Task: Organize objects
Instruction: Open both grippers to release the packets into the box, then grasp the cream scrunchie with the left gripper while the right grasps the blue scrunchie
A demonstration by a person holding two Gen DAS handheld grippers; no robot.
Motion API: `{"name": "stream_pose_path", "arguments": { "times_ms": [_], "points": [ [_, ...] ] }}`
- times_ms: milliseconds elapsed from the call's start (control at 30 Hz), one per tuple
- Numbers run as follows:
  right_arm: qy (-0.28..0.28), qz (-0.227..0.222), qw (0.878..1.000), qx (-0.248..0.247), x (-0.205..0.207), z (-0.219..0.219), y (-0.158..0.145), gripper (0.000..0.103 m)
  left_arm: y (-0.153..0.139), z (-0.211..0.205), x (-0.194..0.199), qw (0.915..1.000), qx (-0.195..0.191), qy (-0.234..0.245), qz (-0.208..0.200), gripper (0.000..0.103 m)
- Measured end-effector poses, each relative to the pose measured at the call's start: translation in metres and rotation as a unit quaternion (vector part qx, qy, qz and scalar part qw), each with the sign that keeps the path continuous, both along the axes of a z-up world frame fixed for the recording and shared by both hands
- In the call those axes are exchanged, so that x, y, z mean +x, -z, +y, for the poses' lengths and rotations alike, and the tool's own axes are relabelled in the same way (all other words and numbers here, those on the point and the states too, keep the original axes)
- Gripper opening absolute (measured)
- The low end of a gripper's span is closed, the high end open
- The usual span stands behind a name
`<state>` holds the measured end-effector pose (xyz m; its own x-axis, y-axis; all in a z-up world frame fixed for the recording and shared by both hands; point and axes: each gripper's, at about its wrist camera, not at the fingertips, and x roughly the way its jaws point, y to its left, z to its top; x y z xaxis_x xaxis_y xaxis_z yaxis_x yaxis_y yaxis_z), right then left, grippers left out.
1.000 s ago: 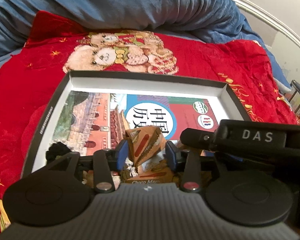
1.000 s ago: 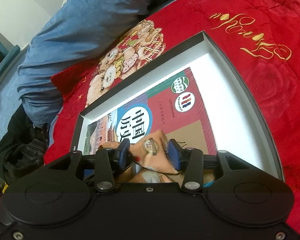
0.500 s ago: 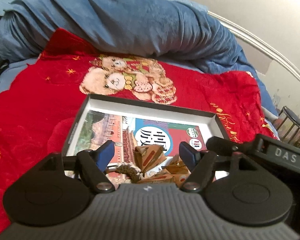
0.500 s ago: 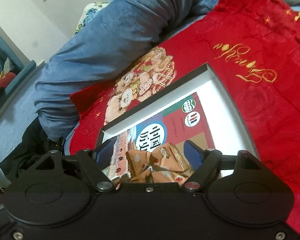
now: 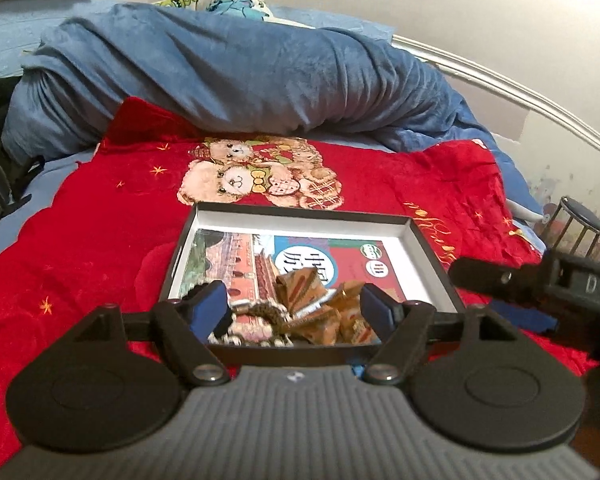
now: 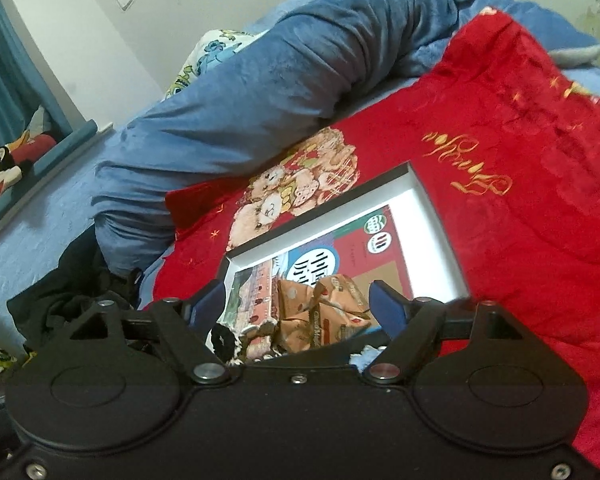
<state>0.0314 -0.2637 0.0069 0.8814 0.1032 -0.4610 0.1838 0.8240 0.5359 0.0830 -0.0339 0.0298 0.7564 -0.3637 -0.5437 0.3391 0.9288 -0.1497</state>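
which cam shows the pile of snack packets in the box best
The right wrist view: the snack packets sit large between the open fingers, their printing partly legible, on the book in the box. The left wrist view shows the same packets smaller and further off, partly hidden by a finger.

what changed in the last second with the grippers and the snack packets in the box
Both grippers let go: the left gripper and the right gripper each had a snack packet between the jaws, which have just been opening and now stand wide with nothing gripped. Both pulled up and back, so the box looks smaller. The snack packets lie piled in the box on the book. Box, book and red blanket stayed put.
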Motion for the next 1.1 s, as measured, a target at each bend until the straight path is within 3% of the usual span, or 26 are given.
{"name": "stream_pose_path", "arguments": {
  "times_ms": [267, 433, 600, 700, 833, 933, 1100],
  "points": [
    [0.029, 0.002, 0.999, 0.017, -0.032, -0.014, -0.005, 0.079, 0.005, 0.0, -0.038, 0.9999, 0.012, -0.005, 0.01, 0.083],
    [0.049, 0.031, 0.998, 0.036, -0.05, -0.018, 0.004, 0.079, 0.019, 0.005, -0.055, 0.998, 0.012, -0.036, 0.051, 0.084],
    [0.045, 0.079, 0.994, 0.061, -0.061, -0.017, 0.024, 0.075, 0.042, -0.004, -0.07, 0.9954, 0.063, -0.035, 0.063, 0.084],
    [0.035, 0.105, 0.992, 0.066, -0.062, -0.02, 0.036, 0.065, 0.051, -0.012, -0.065, 0.9928, 0.083, -0.03, 0.081, 0.084],
    [0.028, 0.122, 0.987, 0.102, -0.05, -0.028, 0.053, 0.053, 0.061, -0.015, -0.064, 0.9909, 0.099, -0.075, 0.053, 0.084],
    [0.022, 0.13, 0.984, 0.119, -0.035, -0.028, 0.065, 0.045, 0.069, -0.017, -0.052, 0.9909, 0.089, -0.082, 0.059, 0.081],
    [0.033, 0.159, 0.984, 0.076, -0.006, -0.02, 0.076, 0.037, 0.08, -0.026, -0.032, 0.99, 0.079, -0.103, 0.054, 0.072]
  ]
}}
